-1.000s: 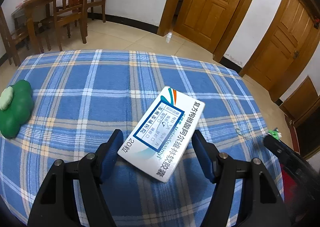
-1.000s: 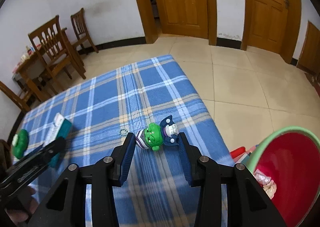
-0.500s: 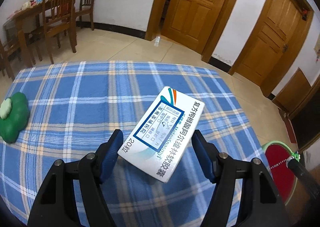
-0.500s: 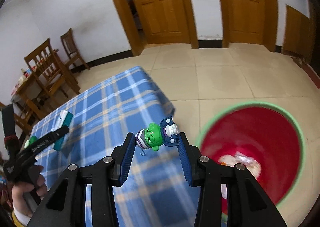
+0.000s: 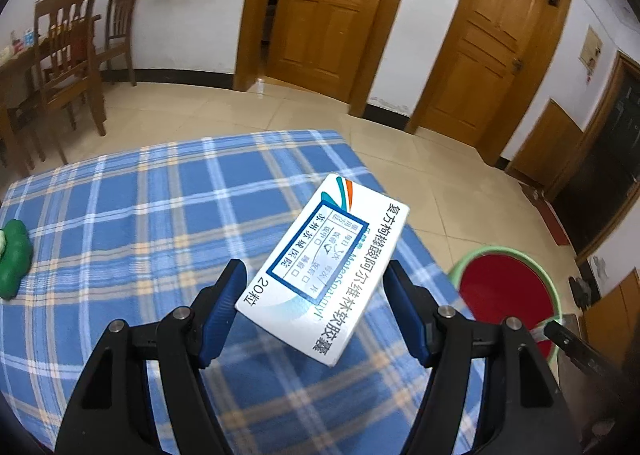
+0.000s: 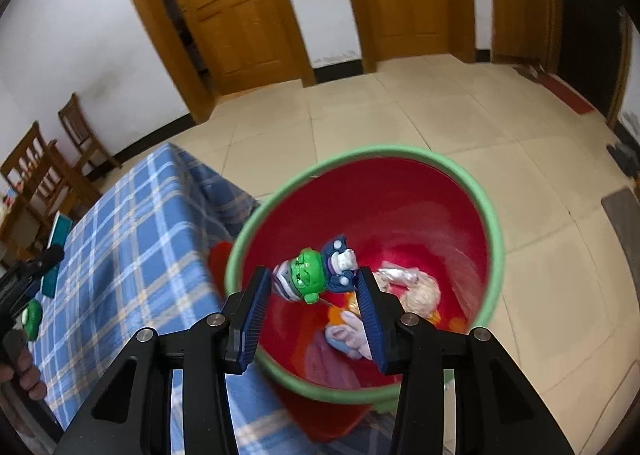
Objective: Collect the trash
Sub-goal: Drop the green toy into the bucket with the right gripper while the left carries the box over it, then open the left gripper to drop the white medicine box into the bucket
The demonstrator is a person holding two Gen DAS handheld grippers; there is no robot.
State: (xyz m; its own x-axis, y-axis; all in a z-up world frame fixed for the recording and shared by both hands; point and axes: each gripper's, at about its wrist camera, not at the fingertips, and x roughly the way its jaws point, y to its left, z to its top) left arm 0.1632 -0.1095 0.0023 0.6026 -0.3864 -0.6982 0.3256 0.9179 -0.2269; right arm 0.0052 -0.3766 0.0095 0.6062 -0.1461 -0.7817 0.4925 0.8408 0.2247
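1. The right tongs (image 6: 314,293) are seen clamped on a small toy figure (image 6: 316,275) with a green head and a blue cap, which is held directly above the open mouth of the red bin (image 6: 400,215).
2. The left tongs (image 5: 316,307) are seen clamped on a white medicine box (image 5: 324,275), held skewed across the pads and raised over the blue plaid tabletop (image 5: 140,215) near its edge.
3. The figure is judged to be light, hard plastic with knobbly contours; it is gripped end to end, and a squeeze across its flatter ends is judged steadier than one on the rounded head.
4. The box is judged to be light, thin cardboard that could be dented by hard pressure; a grip across its long side edges, as now, is judged suitable, though the smooth print may prove slippery.
5. Inside the bin, crumpled wrappers and pale scraps (image 6: 404,287) are shown only by the right wrist view.
6. In the left wrist view the bin (image 5: 504,287) appears only as a red disc with a green rim on the floor beside the tabletop, its contents not being visible.
7. A green clover-shaped object (image 5: 14,255) on the far left of the tabletop is shown best in the left wrist view; in the right wrist view only a small green patch (image 6: 32,319) is seen.
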